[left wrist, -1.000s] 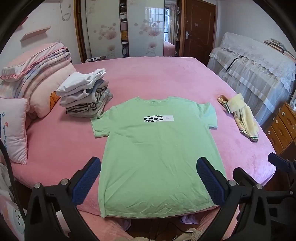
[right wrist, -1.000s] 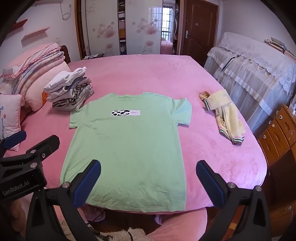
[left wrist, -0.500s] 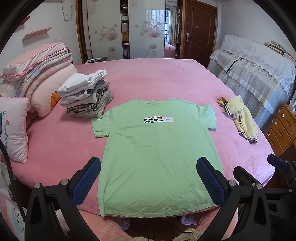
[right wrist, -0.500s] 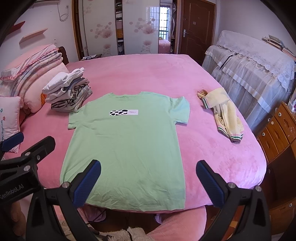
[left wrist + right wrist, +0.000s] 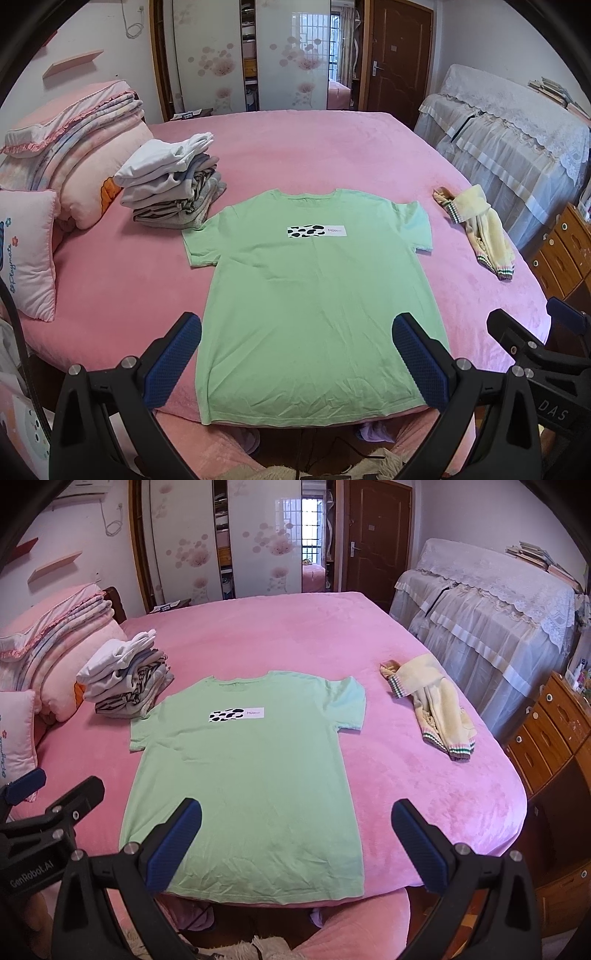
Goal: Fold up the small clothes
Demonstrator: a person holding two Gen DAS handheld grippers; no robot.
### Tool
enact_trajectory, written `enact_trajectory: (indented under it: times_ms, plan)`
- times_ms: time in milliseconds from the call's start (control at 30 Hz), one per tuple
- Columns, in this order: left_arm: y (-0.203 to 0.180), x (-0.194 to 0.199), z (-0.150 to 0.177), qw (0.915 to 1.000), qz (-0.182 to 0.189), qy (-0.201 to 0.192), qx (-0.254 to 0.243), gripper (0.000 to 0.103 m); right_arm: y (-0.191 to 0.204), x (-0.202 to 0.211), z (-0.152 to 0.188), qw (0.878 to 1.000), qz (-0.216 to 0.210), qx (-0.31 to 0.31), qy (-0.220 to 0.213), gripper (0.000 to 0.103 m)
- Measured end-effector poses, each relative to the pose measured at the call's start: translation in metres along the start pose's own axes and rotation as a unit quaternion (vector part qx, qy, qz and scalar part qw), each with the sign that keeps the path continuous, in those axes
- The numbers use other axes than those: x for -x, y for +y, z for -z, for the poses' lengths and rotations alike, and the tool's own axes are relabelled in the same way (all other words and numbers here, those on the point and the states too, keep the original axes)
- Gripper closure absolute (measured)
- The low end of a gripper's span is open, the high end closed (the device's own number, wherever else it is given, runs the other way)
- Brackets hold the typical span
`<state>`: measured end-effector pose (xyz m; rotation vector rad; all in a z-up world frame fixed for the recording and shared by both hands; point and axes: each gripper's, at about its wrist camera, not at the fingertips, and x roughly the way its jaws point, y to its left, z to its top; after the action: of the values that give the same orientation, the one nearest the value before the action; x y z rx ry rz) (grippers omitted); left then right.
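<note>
The tee [image 5: 317, 295] lies flat on the bed [image 5: 332, 155], hem toward me, collar away. Both grippers, left [image 5: 295, 363] and right [image 5: 295, 843], hang spread and empty above the hem corners.

A pink bed [image 5: 325, 155] is filling the room. Sliding wardrobe doors [image 5: 207, 59] with flower prints are standing beyond its far edge beside a brown wooden door [image 5: 400, 55]. Lace-covered furniture [image 5: 491, 602] and a wooden dresser [image 5: 554, 731] are lining its right edge, daylight coming through a barred window [image 5: 312, 524]
</note>
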<state>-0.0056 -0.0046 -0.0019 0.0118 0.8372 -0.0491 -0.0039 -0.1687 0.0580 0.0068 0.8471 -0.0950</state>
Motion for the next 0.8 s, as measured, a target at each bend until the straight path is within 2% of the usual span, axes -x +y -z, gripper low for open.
enact_trajectory:
  times_ms: [800]
  plan:
    - [-0.004, -0.0019, -0.0022, 1.0, 0.001, 0.005, -0.001, 0.0, 0.0058, 0.0065, -0.0075, 0.999, 0.019, 0.026, -0.016, 0.0]
